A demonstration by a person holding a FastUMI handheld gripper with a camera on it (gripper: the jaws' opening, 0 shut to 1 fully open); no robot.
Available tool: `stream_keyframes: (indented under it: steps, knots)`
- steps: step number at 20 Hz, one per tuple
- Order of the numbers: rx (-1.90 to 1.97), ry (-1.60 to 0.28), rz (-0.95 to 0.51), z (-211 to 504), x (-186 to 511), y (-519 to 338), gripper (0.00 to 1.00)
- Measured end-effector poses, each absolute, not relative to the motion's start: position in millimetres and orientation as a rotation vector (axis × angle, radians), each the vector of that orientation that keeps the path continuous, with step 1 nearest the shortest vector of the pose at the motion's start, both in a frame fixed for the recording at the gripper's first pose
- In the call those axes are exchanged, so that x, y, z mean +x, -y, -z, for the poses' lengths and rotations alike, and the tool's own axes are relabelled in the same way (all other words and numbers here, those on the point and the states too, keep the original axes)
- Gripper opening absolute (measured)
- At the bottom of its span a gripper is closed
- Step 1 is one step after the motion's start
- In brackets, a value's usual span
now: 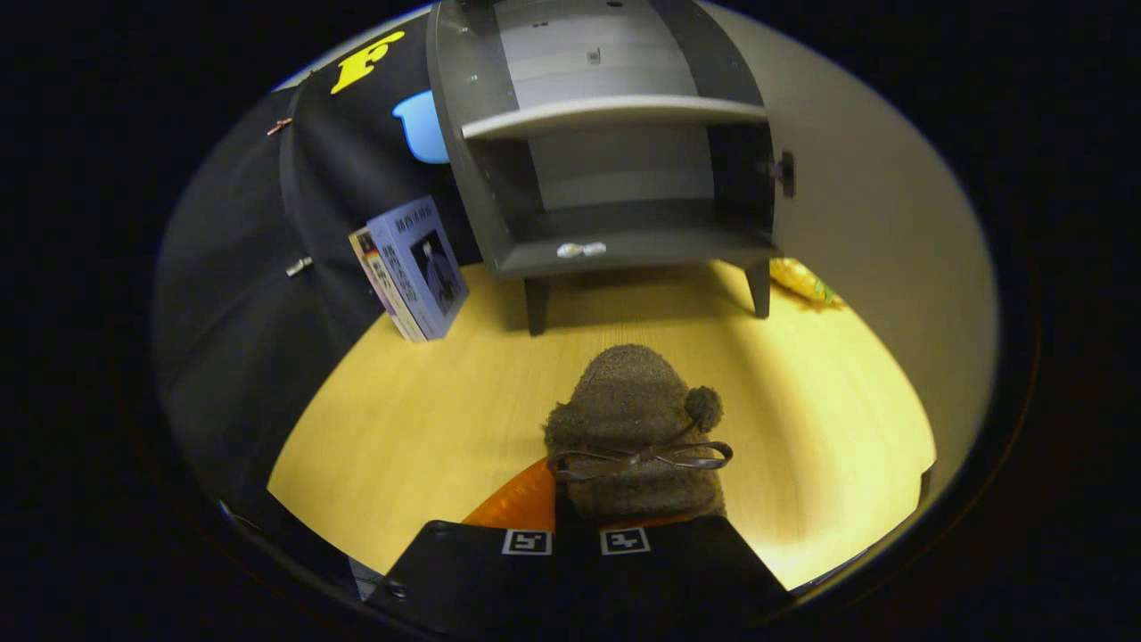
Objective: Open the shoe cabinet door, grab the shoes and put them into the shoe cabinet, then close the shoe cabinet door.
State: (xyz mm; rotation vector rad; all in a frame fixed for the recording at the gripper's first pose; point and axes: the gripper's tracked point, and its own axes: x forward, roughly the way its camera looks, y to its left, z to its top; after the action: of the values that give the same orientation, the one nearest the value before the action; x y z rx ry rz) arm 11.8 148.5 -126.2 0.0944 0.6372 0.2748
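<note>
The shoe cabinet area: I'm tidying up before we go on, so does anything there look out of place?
Yes. A small crumpled wrapper lies on the front edge of the shoe cabinet bottom shelf, where shoes should go. A yellow packet sits on the table behind its right leg. The hand-held gripper holds the brown slipper.

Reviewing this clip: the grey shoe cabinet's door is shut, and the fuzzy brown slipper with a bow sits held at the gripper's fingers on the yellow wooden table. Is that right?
Not quite. In the gripper view the grey shoe cabinet stands open, its shelf and bottom compartment exposed. The rest holds: the fuzzy brown slipper with a bow sits at the gripper, whose fingers appear closed on it, over the yellow wooden table.
</note>
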Motion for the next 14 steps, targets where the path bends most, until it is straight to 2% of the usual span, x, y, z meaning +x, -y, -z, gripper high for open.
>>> stream_keyframes:
  steps: [9, 14]
  knots:
    - [0.11, -0.495, -0.281, -21.5, 79.2, -138.0, 0.05]
    - [0.118, -0.486, -0.283, -83.2, 160.4, -145.9, 0.05]
